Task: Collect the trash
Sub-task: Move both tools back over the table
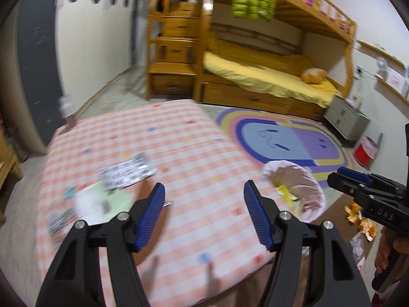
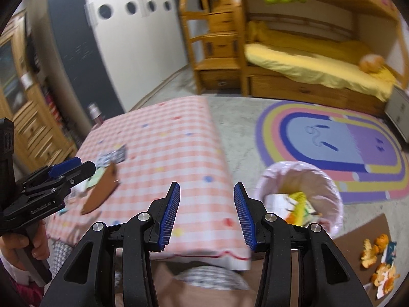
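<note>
The letters "DAS" are seen in pale print on the black body of the right gripper [image 1: 343, 179]. "GenRobot.AI" is printed on the black body of the left gripper [image 2: 84, 167]. No other lettering can be read.

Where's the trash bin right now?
The pink-lined trash bin stands on the floor right of the checkered table, in front of the rainbow rug, with orange peels nearby.

You see a pink-lined trash bin [image 2: 301, 194] on the floor beside the checked table, wrappers inside; orange peels [image 2: 381, 263] lie scattered on the brown mat nearby.
</note>
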### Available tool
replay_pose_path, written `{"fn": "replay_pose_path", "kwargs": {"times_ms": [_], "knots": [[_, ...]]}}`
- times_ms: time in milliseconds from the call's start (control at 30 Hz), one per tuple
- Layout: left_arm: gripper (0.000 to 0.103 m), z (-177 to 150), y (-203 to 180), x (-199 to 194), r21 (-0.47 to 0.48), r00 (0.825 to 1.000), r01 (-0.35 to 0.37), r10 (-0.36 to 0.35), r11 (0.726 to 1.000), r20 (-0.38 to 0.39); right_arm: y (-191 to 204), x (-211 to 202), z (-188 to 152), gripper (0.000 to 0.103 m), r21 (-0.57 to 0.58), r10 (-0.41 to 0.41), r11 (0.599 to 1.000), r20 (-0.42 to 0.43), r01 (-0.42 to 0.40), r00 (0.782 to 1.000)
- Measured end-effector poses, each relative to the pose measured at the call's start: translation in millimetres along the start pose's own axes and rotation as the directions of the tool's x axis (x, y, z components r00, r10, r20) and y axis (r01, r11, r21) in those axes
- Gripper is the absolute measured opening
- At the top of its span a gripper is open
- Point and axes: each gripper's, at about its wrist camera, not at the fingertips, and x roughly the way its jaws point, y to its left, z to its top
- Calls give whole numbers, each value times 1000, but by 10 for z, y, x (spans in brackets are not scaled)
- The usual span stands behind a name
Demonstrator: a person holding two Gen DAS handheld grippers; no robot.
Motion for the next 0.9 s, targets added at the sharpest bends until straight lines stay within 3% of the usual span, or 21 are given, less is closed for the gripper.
{"fn": "replay_pose_path", "kwargs": {"times_ms": [100, 200, 333, 567, 800, 900], "knots": [[70, -112, 290, -102, -49, 998, -59, 59, 997, -1, 255, 87, 0, 46, -44, 31, 999, -17, -31, 999], [85, -226, 619, -178, -115, 991, -135, 135, 984, -13, 510, 218, -12, 46, -87, 60, 994, -45, -64, 997], [96, -436, 1033, -234, -192, 971, -241, 236, 951, -48, 801, 414, -43, 49, -129, 93, 986, -76, -103, 993], [96, -793, 1521, -226, -286, 947, -317, 284, 904, -150, 1062, 622, -99, 51, -171, 121, 975, -122, -141, 985], [86, -856, 1554, 58, -282, 941, -313, 257, 907, -220, 1057, 674, -129, 51, -171, 114, 976, -134, -136, 984], [85, -836, 1536, 103, -279, 939, -322, 269, 905, -213, 1011, 691, -131, 51, -161, 110, 978, -137, -132, 984]]}}
